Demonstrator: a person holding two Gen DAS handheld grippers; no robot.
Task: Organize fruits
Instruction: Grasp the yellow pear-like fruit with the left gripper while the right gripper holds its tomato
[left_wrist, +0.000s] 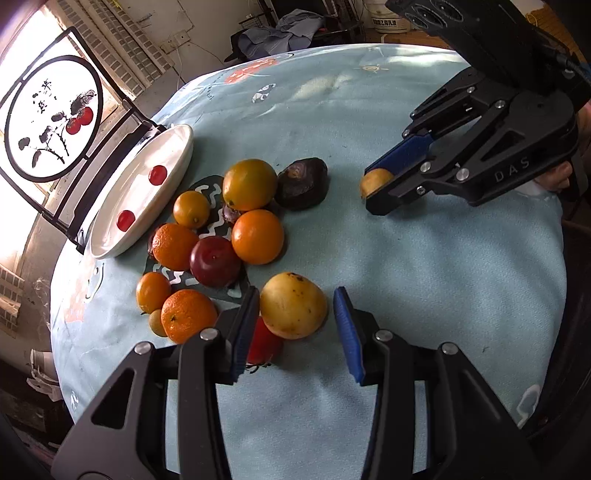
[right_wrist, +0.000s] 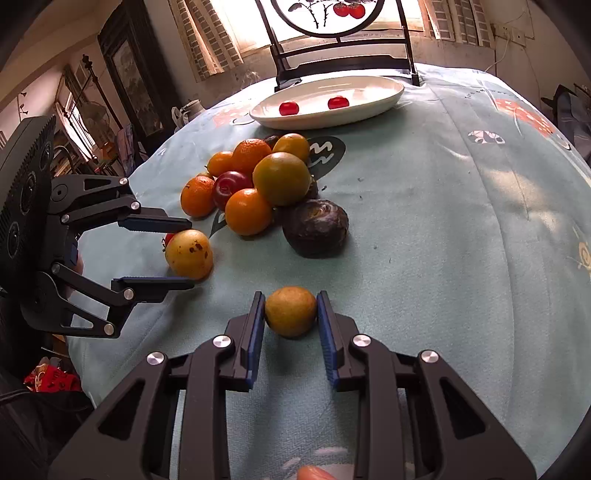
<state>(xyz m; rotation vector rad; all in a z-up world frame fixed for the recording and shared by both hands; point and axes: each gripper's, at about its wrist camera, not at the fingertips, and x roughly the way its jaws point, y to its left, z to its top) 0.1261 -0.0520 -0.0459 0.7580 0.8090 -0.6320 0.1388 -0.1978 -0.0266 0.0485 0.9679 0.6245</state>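
A spotted yellow fruit (left_wrist: 293, 310) lies on the blue cloth between the pads of my left gripper (left_wrist: 295, 295), which is shut on it; the right wrist view shows that gripper (right_wrist: 189, 254) side-on with both fingers against the fruit (right_wrist: 189, 254). My right gripper (right_wrist: 290, 314) is shut on a small yellow-green fruit (right_wrist: 290, 312) low over the cloth, apart from the pile. In the left wrist view the right gripper (left_wrist: 376, 184) is at the right, with that small fruit (left_wrist: 375, 181) at its tips. A white oval plate (left_wrist: 177, 147) holds two cherry tomatoes (left_wrist: 158, 174).
A pile of oranges (left_wrist: 257, 236) and a dark red plum (left_wrist: 215, 261) lies between plate and grippers. A dark wrinkled fruit (left_wrist: 303, 182) sits beside it. A small red fruit (left_wrist: 262, 345) lies by my left finger. A round painted screen (left_wrist: 51, 118) stands behind the plate (right_wrist: 369, 107).
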